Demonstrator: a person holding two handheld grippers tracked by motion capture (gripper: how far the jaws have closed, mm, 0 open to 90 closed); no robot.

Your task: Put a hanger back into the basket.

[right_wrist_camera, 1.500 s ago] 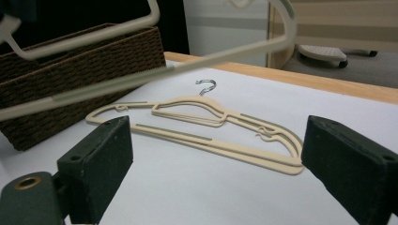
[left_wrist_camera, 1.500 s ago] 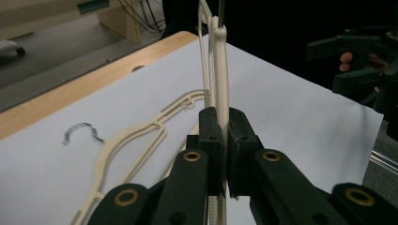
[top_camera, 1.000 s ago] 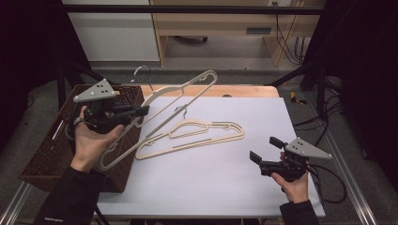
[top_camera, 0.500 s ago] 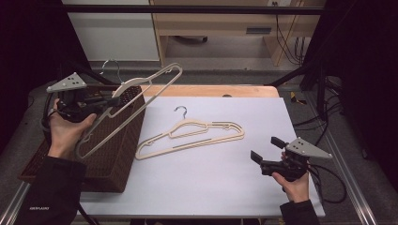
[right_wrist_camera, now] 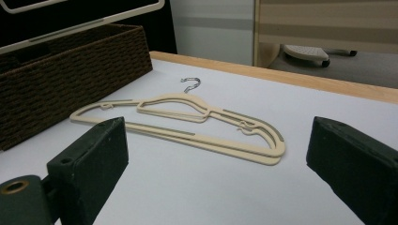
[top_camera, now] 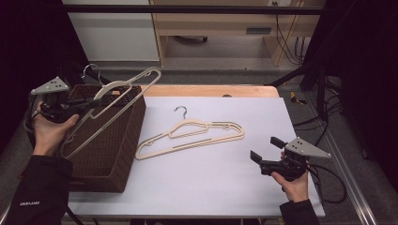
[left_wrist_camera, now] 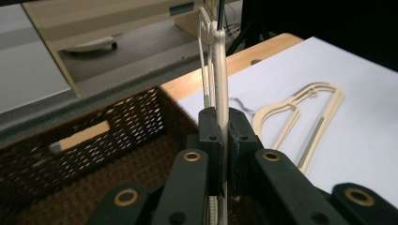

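Observation:
My left gripper (top_camera: 89, 104) is shut on a cream plastic hanger (top_camera: 115, 86) and holds it tilted in the air over the brown wicker basket (top_camera: 126, 140). In the left gripper view its jaws (left_wrist_camera: 224, 140) pinch the hanger's edge (left_wrist_camera: 220, 70) above the basket's inside (left_wrist_camera: 94, 136). A second cream hanger (top_camera: 190, 136) with a metal hook lies flat on the white table top. My right gripper (top_camera: 265, 149) rests open near the table's front right, pointing toward that hanger. The right gripper view has this hanger (right_wrist_camera: 187, 122) ahead of the gripper's (right_wrist_camera: 223, 159) wide-apart jaws, with nothing between them.
The white table top (top_camera: 225, 187) ends in a wooden strip (top_camera: 211, 90) at the far edge. The basket stands at the table's left end. Cables (top_camera: 328, 173) trail off the right side by a metal rail. A shelf unit (top_camera: 220, 28) stands beyond the table.
My left hand has carried the held hanger leftward and a little down, from the table's left edge to over the basket. The right gripper and the hanger on the table have stayed put.

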